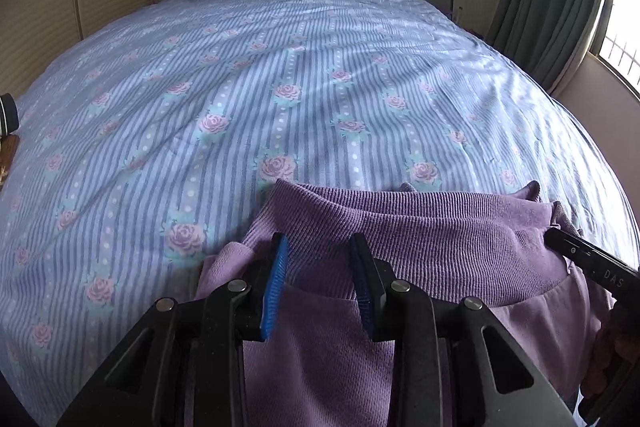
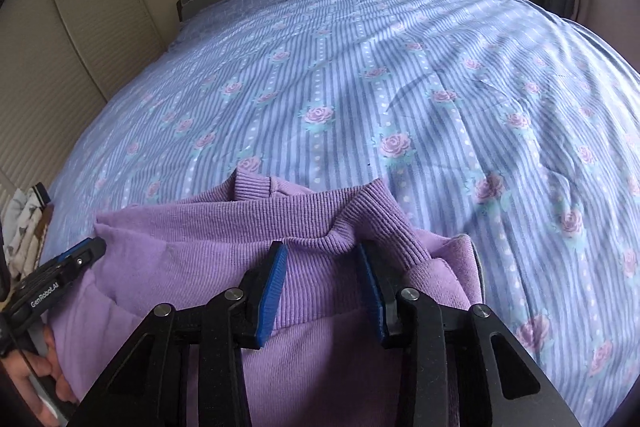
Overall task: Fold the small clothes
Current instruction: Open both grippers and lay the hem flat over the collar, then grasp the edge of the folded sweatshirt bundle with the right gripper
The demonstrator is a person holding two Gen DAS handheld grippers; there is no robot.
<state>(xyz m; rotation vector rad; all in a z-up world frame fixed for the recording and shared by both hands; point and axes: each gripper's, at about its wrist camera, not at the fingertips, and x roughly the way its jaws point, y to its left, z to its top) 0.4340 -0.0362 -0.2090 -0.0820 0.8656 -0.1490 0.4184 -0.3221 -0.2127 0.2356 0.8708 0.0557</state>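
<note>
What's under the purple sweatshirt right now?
The purple sweatshirt lies on the floral striped bedsheet, which shows on every side of it. Both grippers, left and right, straddle its ribbed hem. Anything beneath the fabric is covered.

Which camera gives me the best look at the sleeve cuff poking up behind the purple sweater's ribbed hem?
The right wrist view: the sleeve cuff stands clear above the ribbed hem, ribbing visible. The left wrist view shows only a small tip behind the hem.
</note>
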